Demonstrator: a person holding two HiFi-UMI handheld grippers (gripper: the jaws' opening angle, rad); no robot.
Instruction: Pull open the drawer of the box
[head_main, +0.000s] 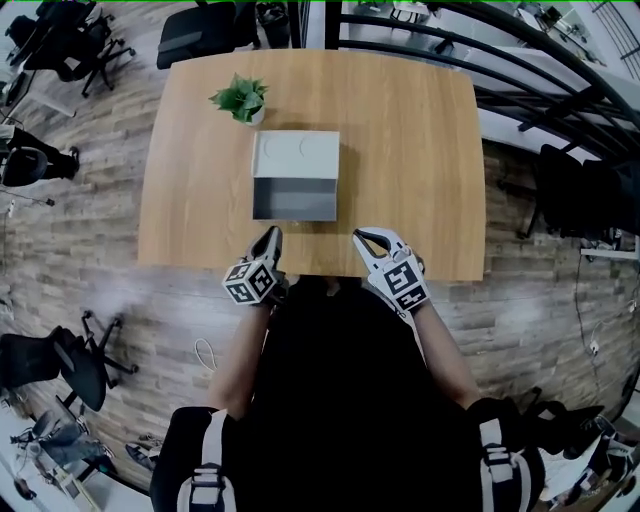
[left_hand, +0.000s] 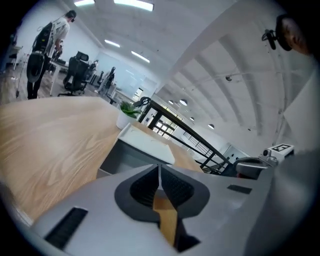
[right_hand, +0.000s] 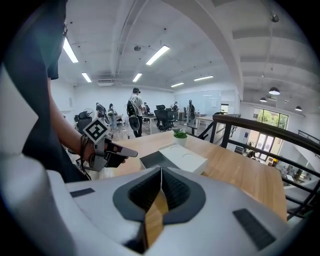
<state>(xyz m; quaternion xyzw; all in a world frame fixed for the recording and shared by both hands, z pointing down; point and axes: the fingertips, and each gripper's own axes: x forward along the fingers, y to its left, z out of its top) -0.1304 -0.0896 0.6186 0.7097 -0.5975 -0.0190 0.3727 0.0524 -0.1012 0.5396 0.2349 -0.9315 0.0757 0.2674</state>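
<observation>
Left tool (head_main: 272, 236) and right tool (head_main: 360, 238) (closed) face open drawer (head_main: 294, 199).

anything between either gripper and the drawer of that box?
Nothing visible. Only bare table lies between the left gripper, the right gripper and the drawer, which faces them. The potted plant stands beyond the box, off its far left corner, out of the way. Both jaws are shut and empty.
</observation>
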